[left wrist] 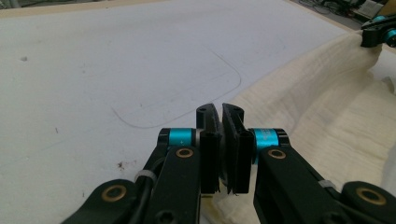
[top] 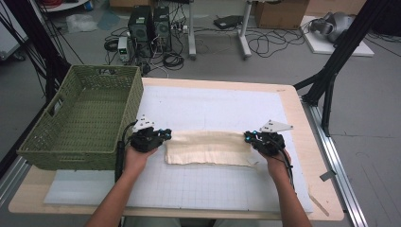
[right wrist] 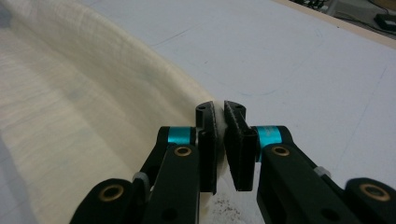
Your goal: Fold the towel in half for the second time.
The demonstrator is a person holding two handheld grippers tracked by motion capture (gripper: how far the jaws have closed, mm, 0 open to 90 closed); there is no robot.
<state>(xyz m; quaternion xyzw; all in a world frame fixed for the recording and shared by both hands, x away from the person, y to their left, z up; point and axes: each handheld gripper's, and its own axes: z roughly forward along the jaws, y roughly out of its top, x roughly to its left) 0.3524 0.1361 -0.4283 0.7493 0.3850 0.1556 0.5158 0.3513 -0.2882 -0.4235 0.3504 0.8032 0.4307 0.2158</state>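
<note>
Both grippers, left (top: 166, 134) and right (top: 247, 137), pinch opposite ends of a folded cloth (top: 208, 147). Mid-fold, probably; next, carry both ends evenly together.

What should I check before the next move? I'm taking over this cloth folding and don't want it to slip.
1. Left gripper shut on the cloth's left end: ok, fingers are pinched together at its edge.
2. Right gripper shut on the right end: ok, a bit of cloth shows between the fingers.
3. Cloth stretched evenly between both hands: ok, it lies as a straight band.
4. Mat beyond the cloth free for laying it out: ok.
5. Basket clear of the left hand: ok, but close beside it.
6. How many layers each gripper holds: cannot tell.
</note>
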